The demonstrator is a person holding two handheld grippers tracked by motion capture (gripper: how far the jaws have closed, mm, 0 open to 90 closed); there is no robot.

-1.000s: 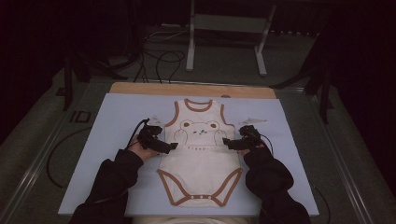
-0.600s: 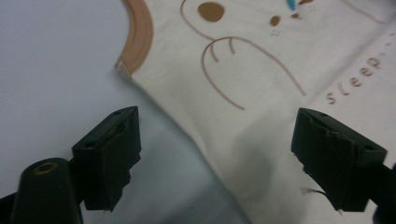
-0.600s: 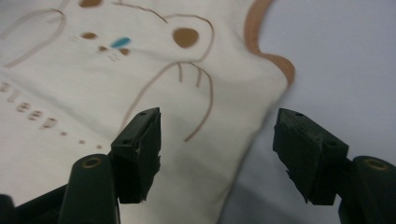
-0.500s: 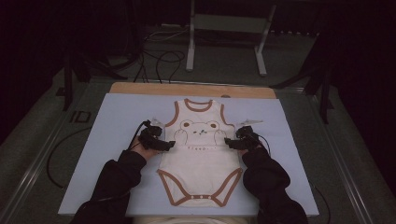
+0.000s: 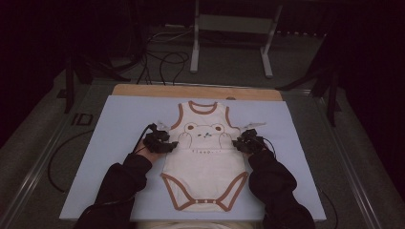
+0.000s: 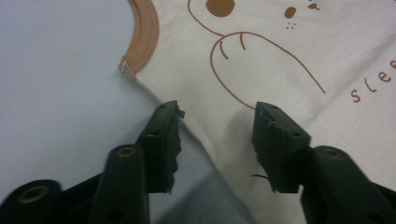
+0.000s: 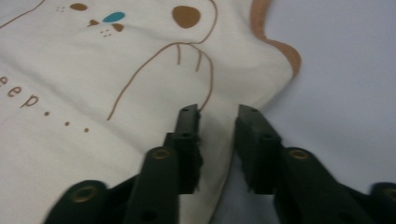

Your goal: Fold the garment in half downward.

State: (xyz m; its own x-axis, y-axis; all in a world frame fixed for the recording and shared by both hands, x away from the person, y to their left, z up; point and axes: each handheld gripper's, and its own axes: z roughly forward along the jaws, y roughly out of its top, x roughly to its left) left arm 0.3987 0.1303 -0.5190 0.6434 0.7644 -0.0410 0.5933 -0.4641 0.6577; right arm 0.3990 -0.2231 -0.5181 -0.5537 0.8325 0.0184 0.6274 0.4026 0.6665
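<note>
— While you had both hands at the bodysuit [image 5: 205,162], where did it lie?

— It lay flat on the blue mat [image 5: 119,119] covering the desk [image 5: 143,89], neck opening away from you, snap end toward you, with the bear print [image 5: 204,132] on its chest facing up.

— And your left claw [image 5: 168,146]?

— It sat at the bodysuit's left side seam, just below the brown-trimmed armhole [image 6: 145,32]. Its jaws had just been closing, yet in the left gripper view they stood apart, straddling the edge: one tip over the mat, the other over the cream cloth beside the bear's drawn paw. The pads did not press the cloth.

— Your right claw [image 5: 239,144]?

— It mirrored that at the bodysuit's right seam, under the other armhole. Its jaws had also just been closing and stood narrower, with a raised fold of the edge between them. A slim gap remained, so I can't say you had pinched it.

— Your sleeves?

— Dark, reaching in beside the bodysuit's leg openings.
</note>
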